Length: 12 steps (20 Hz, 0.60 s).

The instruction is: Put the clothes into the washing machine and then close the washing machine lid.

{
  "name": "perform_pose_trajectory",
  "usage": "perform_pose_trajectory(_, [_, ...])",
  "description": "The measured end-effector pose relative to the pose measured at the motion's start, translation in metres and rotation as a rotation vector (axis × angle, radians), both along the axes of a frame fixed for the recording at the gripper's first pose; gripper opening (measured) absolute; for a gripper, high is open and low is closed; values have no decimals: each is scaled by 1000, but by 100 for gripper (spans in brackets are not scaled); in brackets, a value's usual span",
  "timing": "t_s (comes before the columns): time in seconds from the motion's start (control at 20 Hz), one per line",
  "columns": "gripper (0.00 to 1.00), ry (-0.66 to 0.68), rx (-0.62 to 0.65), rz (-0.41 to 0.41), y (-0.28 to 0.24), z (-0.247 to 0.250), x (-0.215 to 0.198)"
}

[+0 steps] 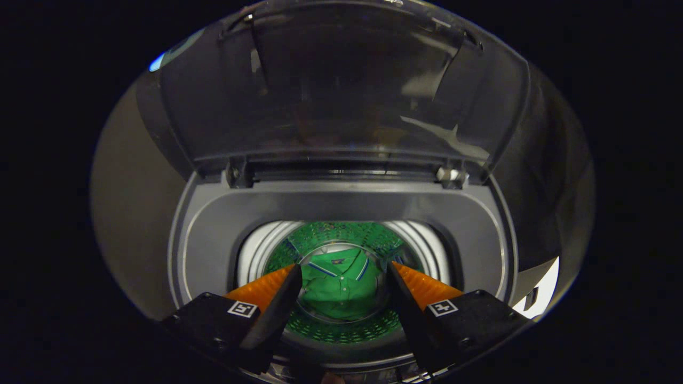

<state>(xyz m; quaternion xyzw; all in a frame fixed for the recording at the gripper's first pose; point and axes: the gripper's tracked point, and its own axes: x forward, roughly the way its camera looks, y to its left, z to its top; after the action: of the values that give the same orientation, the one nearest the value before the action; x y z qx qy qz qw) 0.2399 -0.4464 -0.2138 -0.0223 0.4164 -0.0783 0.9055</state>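
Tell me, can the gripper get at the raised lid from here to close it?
Probably yes. The gripper hangs open over the drum mouth holding nothing, the green shirt lies down in the drum, and the lid stands upright just beyond the fingers with nothing between. Its top edge looks reachable by lifting up and forward.

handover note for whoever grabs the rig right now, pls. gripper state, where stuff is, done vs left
Hand-held gripper: open, fingers spread and holding nothing, poised over the washing machine opening.
Green shirt: lying at the bottom of the drum, seen between and beyond the fingers, not touched by them.
Lid: raised upright on its hinges behind the opening, fully open.
Done: the shirt is in the machine.
Left: pull the gripper clear of the opening, then swing the lid down until it shuts. Whether more clothes wait outside cannot be told from this view.
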Motion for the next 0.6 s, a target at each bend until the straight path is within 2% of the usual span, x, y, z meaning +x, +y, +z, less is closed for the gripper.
perform_pose_trajectory(0.6, [99,-292,-32,-8,6,221,26])
